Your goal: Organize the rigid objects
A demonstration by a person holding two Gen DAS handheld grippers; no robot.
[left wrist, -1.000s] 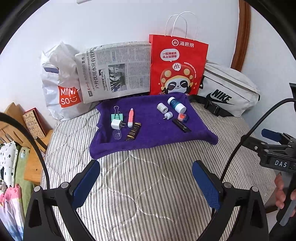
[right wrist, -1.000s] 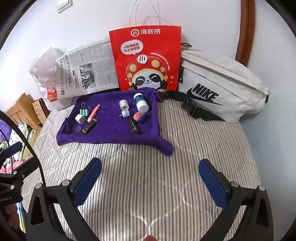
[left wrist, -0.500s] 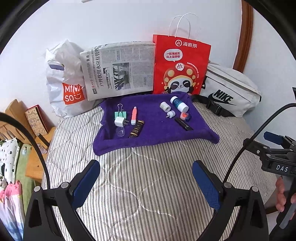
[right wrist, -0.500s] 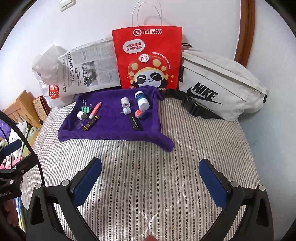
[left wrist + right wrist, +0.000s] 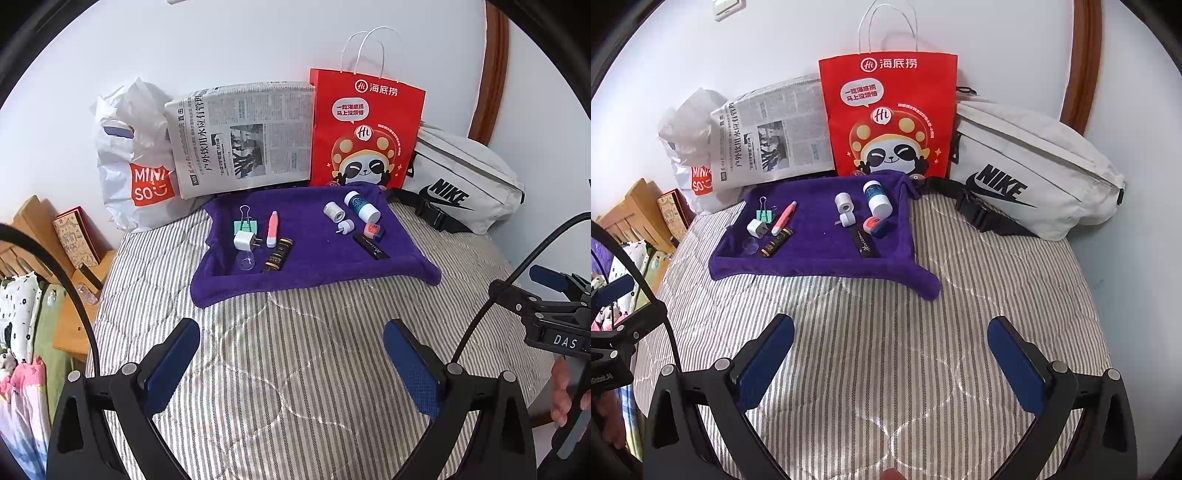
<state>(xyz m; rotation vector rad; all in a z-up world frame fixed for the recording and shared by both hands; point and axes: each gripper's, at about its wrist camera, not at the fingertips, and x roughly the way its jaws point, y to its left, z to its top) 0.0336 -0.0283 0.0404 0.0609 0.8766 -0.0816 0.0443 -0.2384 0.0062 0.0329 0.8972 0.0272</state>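
A purple towel lies on the striped bed and carries small objects in two groups. On the left are a green binder clip, a white charger plug, a pink pen, a clear round cap and a black-gold tube. On the right are a blue-and-white bottle, a white roll, a small white plug, an orange-blue item and a black tube. My left gripper and right gripper are open and empty, well short of the towel.
Against the wall stand a white Miniso bag, a folded newspaper, a red paper bag and a white Nike waist bag. A wooden stand with a book and clothes sit beyond the bed's left edge.
Both grippers have drawn back and tilted slightly, so the towel and bags sit a little farther off and more centred. Nothing on the towel has moved.
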